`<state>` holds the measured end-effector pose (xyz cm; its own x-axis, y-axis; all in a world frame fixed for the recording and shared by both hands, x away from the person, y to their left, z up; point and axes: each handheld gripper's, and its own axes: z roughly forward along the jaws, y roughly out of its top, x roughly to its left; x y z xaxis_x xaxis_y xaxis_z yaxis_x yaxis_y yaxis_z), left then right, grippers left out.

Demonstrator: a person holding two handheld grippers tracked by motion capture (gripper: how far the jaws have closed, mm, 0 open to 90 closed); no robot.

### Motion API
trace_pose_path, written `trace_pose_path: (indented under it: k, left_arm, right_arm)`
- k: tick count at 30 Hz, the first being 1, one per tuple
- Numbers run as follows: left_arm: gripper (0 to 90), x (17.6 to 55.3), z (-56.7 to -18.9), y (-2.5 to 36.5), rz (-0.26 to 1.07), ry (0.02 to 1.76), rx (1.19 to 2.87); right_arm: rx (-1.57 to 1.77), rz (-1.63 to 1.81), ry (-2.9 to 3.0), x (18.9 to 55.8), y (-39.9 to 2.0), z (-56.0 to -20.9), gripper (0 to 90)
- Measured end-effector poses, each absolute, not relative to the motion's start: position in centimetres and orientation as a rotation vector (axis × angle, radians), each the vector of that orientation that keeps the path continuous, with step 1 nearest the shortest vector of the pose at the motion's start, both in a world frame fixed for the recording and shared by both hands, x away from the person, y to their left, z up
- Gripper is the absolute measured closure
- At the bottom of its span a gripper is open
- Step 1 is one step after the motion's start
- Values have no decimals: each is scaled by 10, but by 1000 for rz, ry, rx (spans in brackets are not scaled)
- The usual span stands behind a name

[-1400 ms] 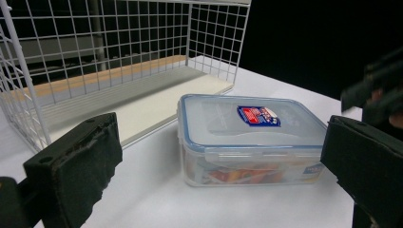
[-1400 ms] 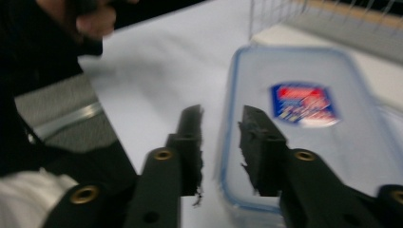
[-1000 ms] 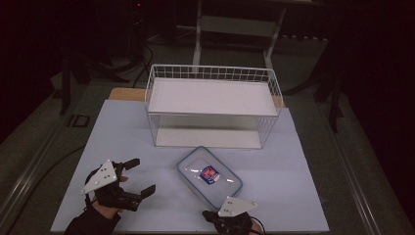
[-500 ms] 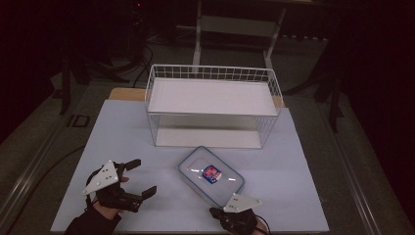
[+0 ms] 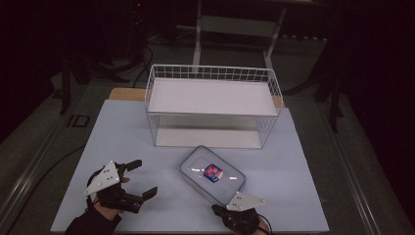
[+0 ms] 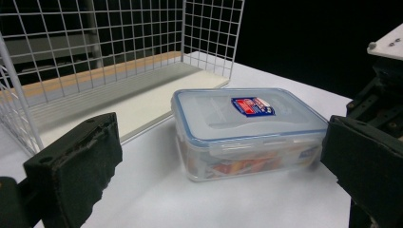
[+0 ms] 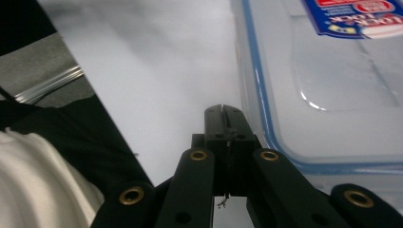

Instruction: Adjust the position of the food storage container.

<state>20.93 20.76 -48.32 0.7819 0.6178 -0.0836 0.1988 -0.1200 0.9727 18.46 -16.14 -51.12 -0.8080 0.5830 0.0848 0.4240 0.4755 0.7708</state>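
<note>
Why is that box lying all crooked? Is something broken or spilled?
Nothing looks broken or spilled. The box just sits at a slant to the table edge, lid shut, in front of the wire basket. The left gripper's pads look a bit worn.

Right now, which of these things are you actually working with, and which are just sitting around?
Likely in use:
clear lidded box
left gripper, jaws wide open
right gripper, jaws closed beside the box

Just there:
wire basket
white table
</note>
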Motion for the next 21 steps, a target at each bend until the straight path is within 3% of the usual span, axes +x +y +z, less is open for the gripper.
trace_pose_path:
  k: [21]
  left_arm:
    - [0, 209, -484, 206, 401, 647, 1695]
  right_arm:
    - [1058, 1184, 2389, 207, -202, -506, 899]
